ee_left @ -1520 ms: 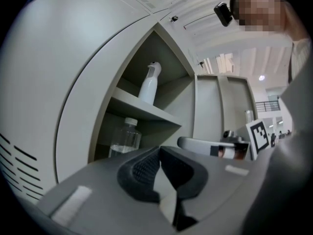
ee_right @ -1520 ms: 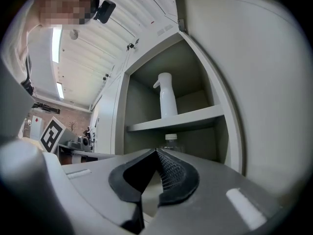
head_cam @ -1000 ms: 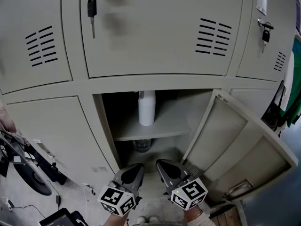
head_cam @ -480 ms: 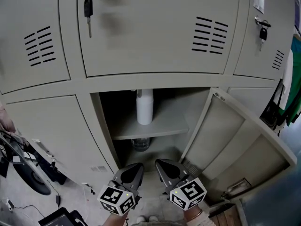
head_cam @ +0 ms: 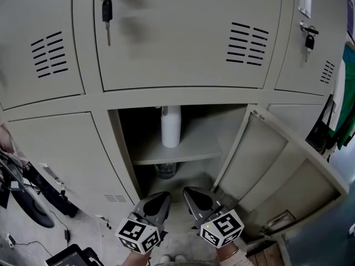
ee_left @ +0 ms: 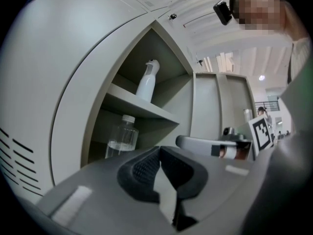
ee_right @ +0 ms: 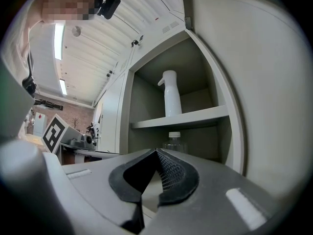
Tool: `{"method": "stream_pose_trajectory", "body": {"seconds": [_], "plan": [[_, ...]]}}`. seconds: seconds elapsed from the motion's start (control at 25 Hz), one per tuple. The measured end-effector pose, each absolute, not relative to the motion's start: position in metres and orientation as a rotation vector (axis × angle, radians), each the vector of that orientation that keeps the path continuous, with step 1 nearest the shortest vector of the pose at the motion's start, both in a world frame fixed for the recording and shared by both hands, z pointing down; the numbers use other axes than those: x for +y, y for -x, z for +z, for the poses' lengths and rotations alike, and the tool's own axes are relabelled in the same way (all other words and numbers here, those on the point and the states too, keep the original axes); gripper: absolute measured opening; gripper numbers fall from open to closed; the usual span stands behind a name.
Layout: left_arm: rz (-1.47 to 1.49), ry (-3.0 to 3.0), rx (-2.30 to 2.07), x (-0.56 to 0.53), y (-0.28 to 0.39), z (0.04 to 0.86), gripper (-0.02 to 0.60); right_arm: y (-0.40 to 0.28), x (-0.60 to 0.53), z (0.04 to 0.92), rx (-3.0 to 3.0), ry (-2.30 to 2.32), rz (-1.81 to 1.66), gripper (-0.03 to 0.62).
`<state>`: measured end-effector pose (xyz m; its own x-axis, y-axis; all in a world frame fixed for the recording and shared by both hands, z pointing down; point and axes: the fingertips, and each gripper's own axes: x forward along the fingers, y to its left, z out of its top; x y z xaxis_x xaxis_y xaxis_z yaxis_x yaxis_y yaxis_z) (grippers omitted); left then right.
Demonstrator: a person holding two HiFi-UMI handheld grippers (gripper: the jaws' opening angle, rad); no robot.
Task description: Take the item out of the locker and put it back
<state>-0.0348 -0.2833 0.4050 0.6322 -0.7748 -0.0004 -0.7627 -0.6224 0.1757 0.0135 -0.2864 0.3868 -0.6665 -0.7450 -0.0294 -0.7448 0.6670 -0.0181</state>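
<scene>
The open locker [head_cam: 127,148] holds a white spray bottle [head_cam: 171,126] [ee_left: 146,84] [ee_right: 171,94] standing upright on its shelf [head_cam: 194,148]. Under the shelf stands a clear plastic bottle [head_cam: 166,170] [ee_left: 121,138] [ee_right: 174,141] with a white cap. My left gripper [head_cam: 161,197] [ee_left: 159,150] and right gripper [head_cam: 188,193] [ee_right: 156,152] hover side by side in front of the lower compartment, well short of both bottles. Each has its jaws shut, tips touching, with nothing between them.
The locker door [head_cam: 277,165] hangs open to the right. Closed lockers [head_cam: 177,32] surround the open one, with keys [head_cam: 107,13] hanging in the upper doors. Cables and dark gear [head_cam: 28,198] lie on the floor at left. Green cloth [head_cam: 346,110] hangs at right.
</scene>
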Motion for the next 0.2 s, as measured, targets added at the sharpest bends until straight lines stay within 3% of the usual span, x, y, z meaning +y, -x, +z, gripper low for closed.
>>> {"method": "stream_pose_trajectory", "body": {"seconds": [0.2], "plan": [[-0.112,-2.706,-1.259,-0.2801,0.0305,0.4022,0.008,-0.0093,-0.2819,0.3869,2.860,1.252,0.001,-0.002]]}}
